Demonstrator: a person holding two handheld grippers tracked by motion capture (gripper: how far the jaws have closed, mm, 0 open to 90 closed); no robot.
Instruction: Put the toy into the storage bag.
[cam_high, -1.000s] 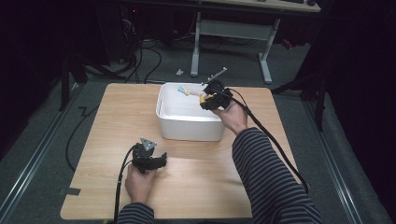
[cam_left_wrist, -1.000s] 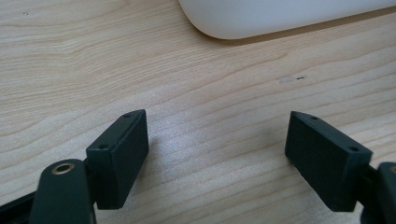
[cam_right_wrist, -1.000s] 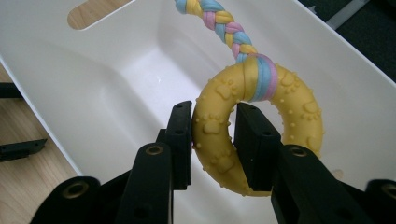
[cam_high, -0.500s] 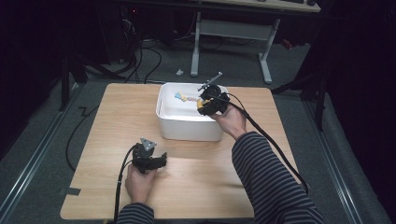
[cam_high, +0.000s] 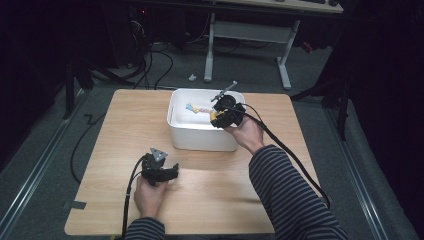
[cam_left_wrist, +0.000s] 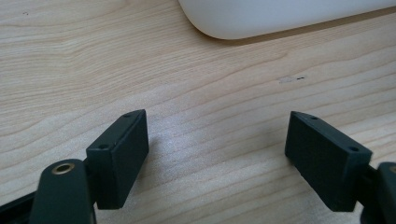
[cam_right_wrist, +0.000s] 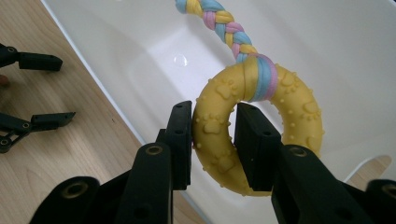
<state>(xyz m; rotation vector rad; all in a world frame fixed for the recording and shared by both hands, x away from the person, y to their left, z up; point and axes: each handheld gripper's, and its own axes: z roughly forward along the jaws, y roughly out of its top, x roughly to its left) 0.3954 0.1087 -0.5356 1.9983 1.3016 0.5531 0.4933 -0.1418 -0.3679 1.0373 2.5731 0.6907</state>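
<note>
The right gripper (cam_right_wrist: 214, 140) has its jaws clamped on the yellow knobbly rubber ring (cam_right_wrist: 254, 126) with a braided pastel rope (cam_right_wrist: 224, 23), held inside the white plastic tub (cam_high: 200, 132). The left gripper (cam_left_wrist: 217, 154) rests on the light wooden worktop (cam_high: 110, 140), jaws wide apart and empty.

The table (cam_high: 125, 135) is light wood with round corners. Up close, its top has wavy lines and one small dark mark (cam_left_wrist: 292, 79). It stands on a grey floor (cam_high: 50, 150). Behind the table is a desk with white legs (cam_high: 250, 32). A bunch of black wires (cam_high: 150, 65) lies on the floor near those legs, and a small white scrap (cam_high: 192, 77) lies just beside them. A bit of grey tape (cam_high: 74, 205) sits on the floor by the near left corner. A long metal rail (cam_high: 35, 170) runs along the left side
</note>
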